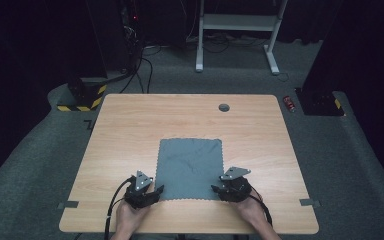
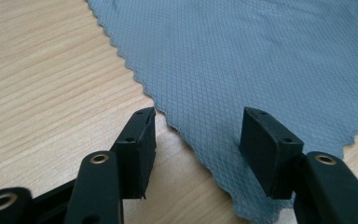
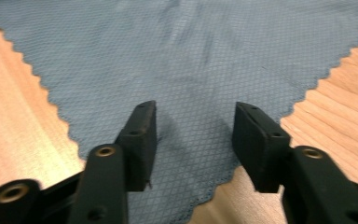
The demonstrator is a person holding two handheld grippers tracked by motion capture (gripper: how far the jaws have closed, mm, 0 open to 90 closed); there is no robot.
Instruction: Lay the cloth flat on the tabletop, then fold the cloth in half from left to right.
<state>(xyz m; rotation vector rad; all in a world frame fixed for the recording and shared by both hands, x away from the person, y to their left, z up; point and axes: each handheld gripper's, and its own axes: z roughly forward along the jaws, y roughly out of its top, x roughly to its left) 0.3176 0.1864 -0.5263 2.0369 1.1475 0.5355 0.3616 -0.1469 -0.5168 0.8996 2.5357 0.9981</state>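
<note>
High view: a flat grey square cloth with pinked edges (image 1: pixel 190 167) lies on the near middle of the light wooden table (image 1: pixel 130 130). The left gripper (image 1: pixel 156 190) sits at the cloth's near left corner, the right gripper (image 1: pixel 215 188) at its near right corner.

Left gripper view: jaws spread wide, straddling the cloth's zigzag edge (image 2: pixel 261 60), gripping nothing.

Right gripper view: jaws wide apart over the cloth's corner (image 3: pixel 186 60), holding nothing.
</note>
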